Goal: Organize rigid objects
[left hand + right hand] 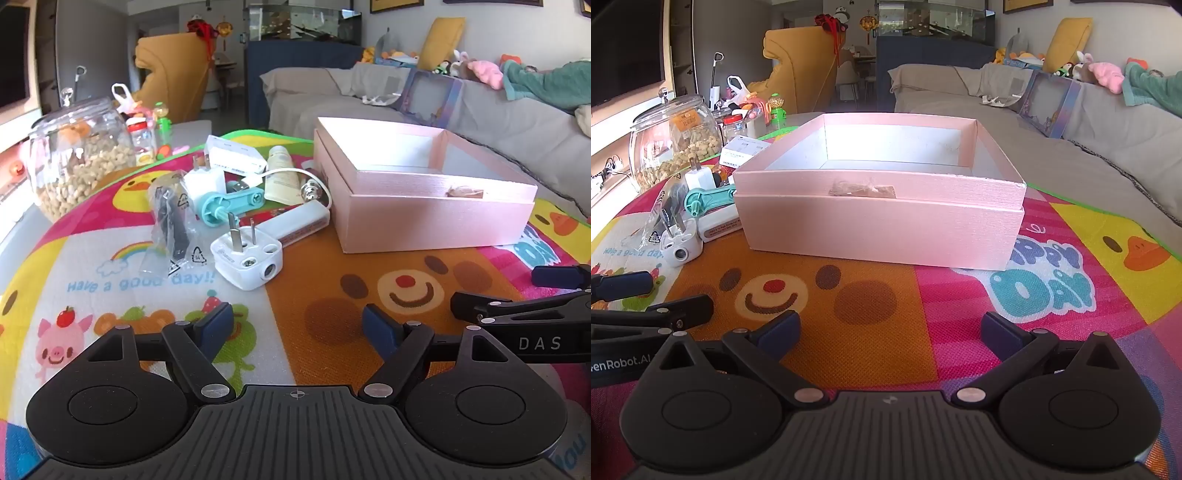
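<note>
Left wrist view: both grippers empty and spread wide above the play mat (332, 258), nothing picked yet.

Left gripper (297, 325) facing the white plug (246, 258) at the near edge of the clutter; right gripper (890, 330) squared to the empty pink box (879, 218) beside it. Next, likely: reach, close on plug, carry into box.

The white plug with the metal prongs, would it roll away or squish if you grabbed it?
Probably neither. The plug looks like hard plastic with flat sides, so it should stay put and keep its shape. Its glossy shell might slip a little between the pads.
</note>
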